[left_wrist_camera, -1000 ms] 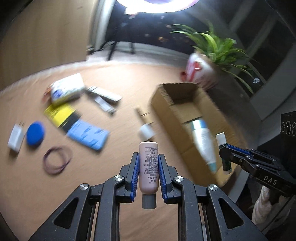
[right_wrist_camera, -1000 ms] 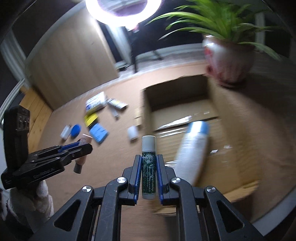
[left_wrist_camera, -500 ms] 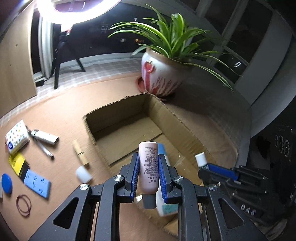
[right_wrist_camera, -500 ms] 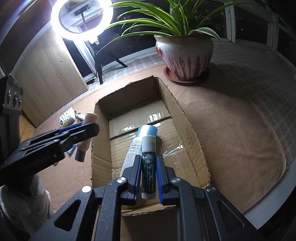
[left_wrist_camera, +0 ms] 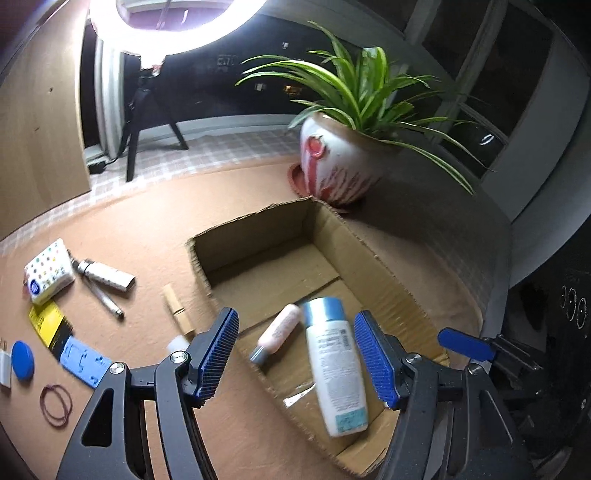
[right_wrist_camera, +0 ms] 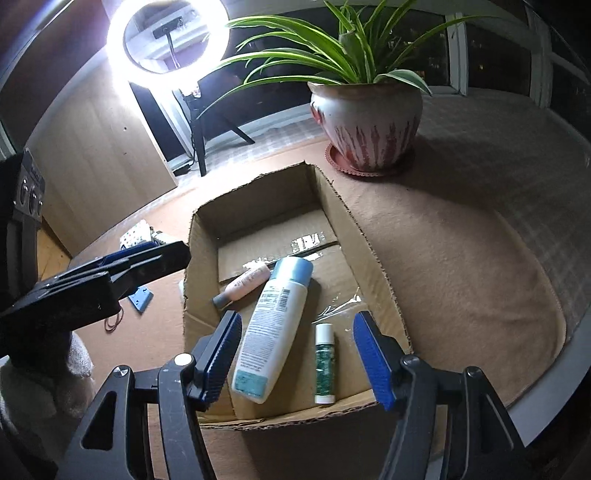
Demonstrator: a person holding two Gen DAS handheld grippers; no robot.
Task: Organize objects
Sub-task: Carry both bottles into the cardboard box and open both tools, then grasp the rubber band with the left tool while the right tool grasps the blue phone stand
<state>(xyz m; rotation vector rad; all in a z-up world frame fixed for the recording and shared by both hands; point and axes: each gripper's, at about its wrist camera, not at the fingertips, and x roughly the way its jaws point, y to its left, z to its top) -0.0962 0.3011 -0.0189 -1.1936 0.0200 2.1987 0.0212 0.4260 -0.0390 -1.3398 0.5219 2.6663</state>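
Cardboard box (right_wrist_camera: 369, 254), open-topped, on a brown mat (right_wrist_camera: 461, 266). Three items lie on its floor: a pink tube (right_wrist_camera: 245, 280) with a grey cap at about 10 o'clock from the box centre, a white bottle (right_wrist_camera: 271, 332) with a blue cap lying along the middle, and a green-labelled lip balm stick (right_wrist_camera: 325, 363) at about 5 o'clock, just beside the bottle but apart from it. The tube's upper end is close against the bottle's cap; contact cannot be judged.

Right gripper (right_wrist_camera: 297, 363), over the near end of the box: jaws have just been opening and stand released, nothing pressed between the blue pads; the lip balm and the bottle's base lie below them in the box.

Left gripper (left_wrist_camera: 301, 356), over the box's near left corner: jaws likewise have just been opening and stand released, grasping nothing; the pink tube (left_wrist_camera: 279, 330) and white bottle (left_wrist_camera: 336, 373) lie below.

Outside the box, at 9 o'clock in the left wrist view: a dotted packet (left_wrist_camera: 48, 271), a blue card (left_wrist_camera: 85, 363), a blue round lid (left_wrist_camera: 22, 360), a rubber band (left_wrist_camera: 55, 400). At 1 o'clock: a potted plant (left_wrist_camera: 340, 162). At 11 o'clock: a ring light (left_wrist_camera: 173, 26).
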